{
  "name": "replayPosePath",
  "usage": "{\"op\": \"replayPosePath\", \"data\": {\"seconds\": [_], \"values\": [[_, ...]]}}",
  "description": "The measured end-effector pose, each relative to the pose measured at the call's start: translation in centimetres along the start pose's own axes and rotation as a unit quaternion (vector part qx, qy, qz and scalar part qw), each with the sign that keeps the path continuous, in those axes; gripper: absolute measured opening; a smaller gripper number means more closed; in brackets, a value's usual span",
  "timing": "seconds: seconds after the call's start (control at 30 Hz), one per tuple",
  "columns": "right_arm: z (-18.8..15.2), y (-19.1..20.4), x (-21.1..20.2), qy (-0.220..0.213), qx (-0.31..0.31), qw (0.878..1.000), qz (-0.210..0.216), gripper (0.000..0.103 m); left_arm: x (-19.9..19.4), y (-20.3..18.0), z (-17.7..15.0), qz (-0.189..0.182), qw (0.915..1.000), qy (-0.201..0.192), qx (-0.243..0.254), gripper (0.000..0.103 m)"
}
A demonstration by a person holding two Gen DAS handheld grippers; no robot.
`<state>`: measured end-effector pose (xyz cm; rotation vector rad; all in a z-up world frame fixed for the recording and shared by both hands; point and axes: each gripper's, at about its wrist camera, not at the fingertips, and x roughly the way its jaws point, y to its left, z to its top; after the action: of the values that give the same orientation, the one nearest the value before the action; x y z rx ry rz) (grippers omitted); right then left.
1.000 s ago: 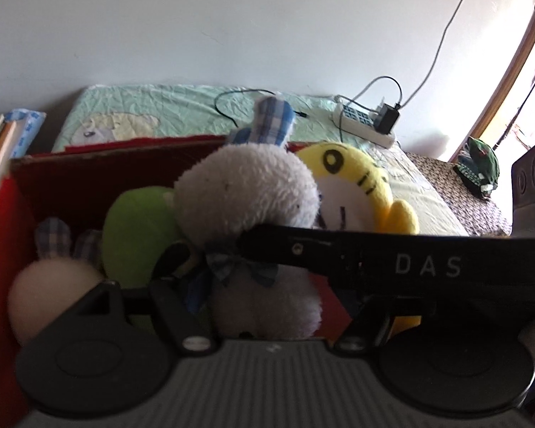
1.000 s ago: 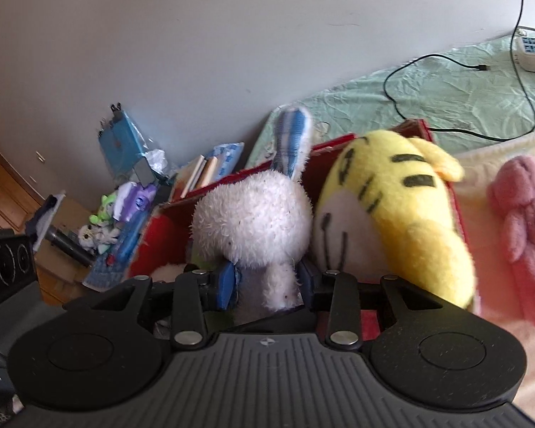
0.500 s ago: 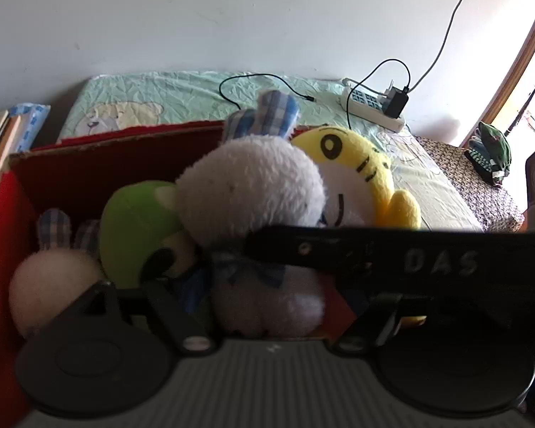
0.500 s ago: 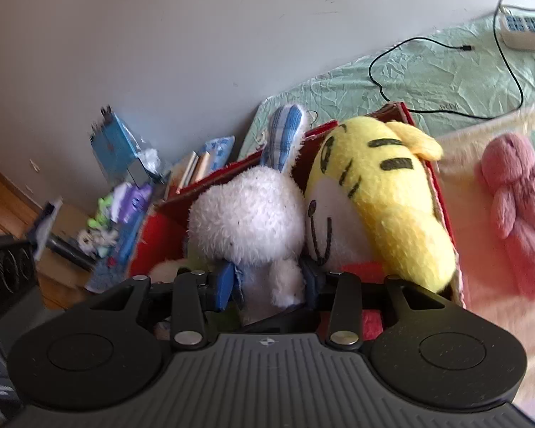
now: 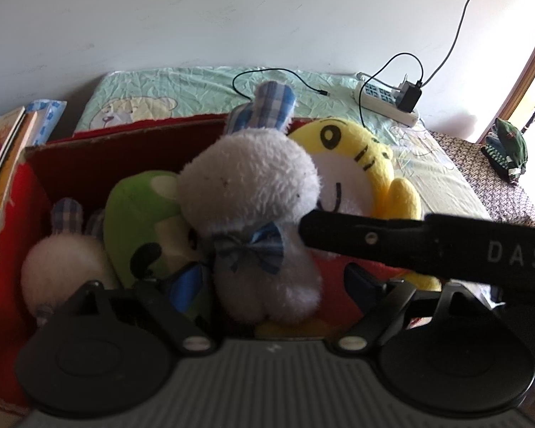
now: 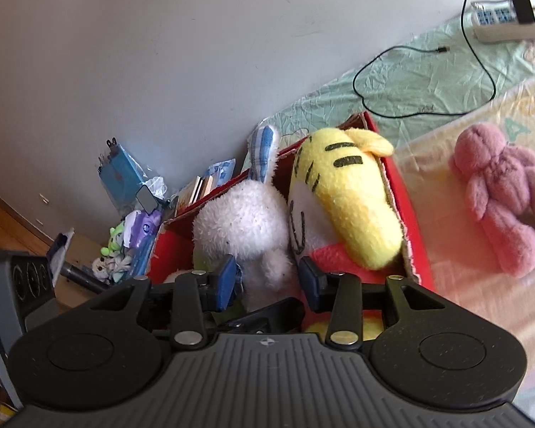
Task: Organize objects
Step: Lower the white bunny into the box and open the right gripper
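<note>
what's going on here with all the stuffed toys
A person is tidying plush toys into a red cardboard box. The right hand-held gripper has its pads open on either side of a white plush rabbit with blue checked ears, which sits in the box beside a yellow striped tiger plush. A pink plush toy lies outside on the bed. The left hand-held gripper is open too.

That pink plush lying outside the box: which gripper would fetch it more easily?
Probably the right gripper: the pink plush lies on the bed on its side, beyond the red box. The left camera doesn't show it.
</note>
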<state>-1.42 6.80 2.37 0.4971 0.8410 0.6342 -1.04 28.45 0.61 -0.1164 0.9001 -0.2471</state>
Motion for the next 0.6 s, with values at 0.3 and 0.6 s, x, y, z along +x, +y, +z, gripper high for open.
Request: {"op": "replayPosePath", "data": {"seconds": [0.3, 0.6], "values": [[-0.5, -0.1, -1.3, -0.013, -0.019, 1.000, -0.010, 0.040, -1.6, -1.0, -0.2, 0.039, 0.9991, -0.007, 0.011, 0.092], [-0.6, -1.0, -2.9, -0.025, -0.025, 0.999, 0.001, 0.040, -2.3, -2.1, -0.4, 0.074, 0.9972, -0.002, 0.015, 0.092]]}}
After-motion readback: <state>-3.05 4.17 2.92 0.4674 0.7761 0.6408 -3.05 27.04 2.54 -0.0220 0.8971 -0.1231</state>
